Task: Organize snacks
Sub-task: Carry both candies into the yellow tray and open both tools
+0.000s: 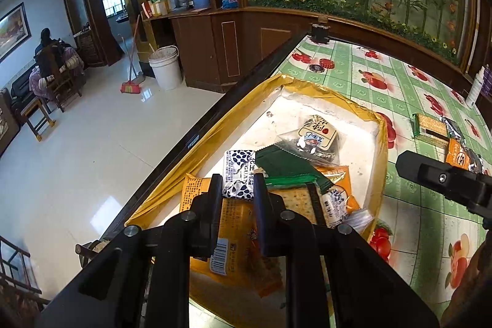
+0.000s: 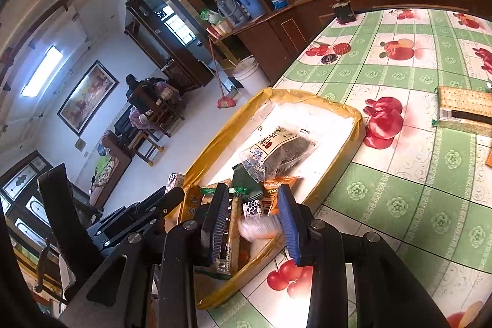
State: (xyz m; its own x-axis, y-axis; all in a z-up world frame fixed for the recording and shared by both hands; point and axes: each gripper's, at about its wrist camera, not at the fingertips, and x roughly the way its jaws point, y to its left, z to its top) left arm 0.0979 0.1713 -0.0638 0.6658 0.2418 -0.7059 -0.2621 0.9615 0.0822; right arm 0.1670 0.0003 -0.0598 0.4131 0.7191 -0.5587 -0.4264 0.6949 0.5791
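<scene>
A white foam box with a yellow taped rim (image 1: 381,125) (image 2: 356,119) sits at the table's left edge and holds several snack packs. My left gripper (image 1: 238,180) is shut on a small white pack with a blue leaf pattern (image 1: 238,174), held just above the orange pack (image 1: 233,223) in the box. My right gripper (image 2: 253,199) is open over the box's near end, and a blurred pale packet (image 2: 256,228) hangs between its fingers, mid-fall. A dark seaweed pack (image 2: 276,151) lies in the box's middle. A cracker pack (image 2: 464,106) and an orange pack (image 1: 458,154) lie on the table to the right.
The table has a green and white fruit-print cloth (image 2: 399,189). A wooden cabinet wall (image 1: 384,29) borders its far side. Two small round lids (image 1: 321,65) lie at the far end. A white bottle (image 1: 475,88) stands at the right. The floor drops away left of the box.
</scene>
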